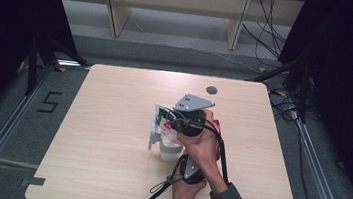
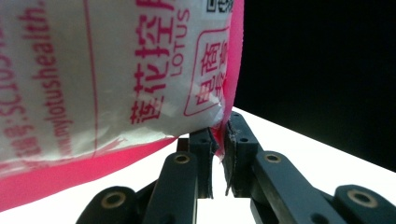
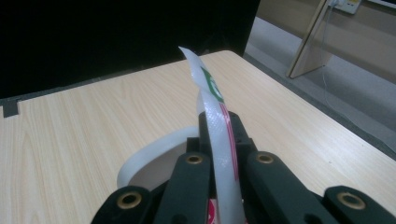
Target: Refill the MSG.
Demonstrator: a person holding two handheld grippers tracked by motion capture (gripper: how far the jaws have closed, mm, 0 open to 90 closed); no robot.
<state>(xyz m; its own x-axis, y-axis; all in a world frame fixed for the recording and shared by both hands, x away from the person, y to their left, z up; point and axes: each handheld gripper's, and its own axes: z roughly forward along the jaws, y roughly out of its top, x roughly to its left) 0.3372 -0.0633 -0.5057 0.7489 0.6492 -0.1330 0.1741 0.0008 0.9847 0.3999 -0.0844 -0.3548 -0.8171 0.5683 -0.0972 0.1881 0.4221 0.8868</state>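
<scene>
Over white cup: white-pink printed pouch, both jaws clamped on its edges

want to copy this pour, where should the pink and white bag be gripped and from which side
By its flat sealed edges, as now. The left gripper pinches the pink side seam of the pink and white bag, coming edge-on. The right gripper clamps the thin top strip above the white cup. Seams are flat and stiff; the bulging middle would probably slip.
</scene>
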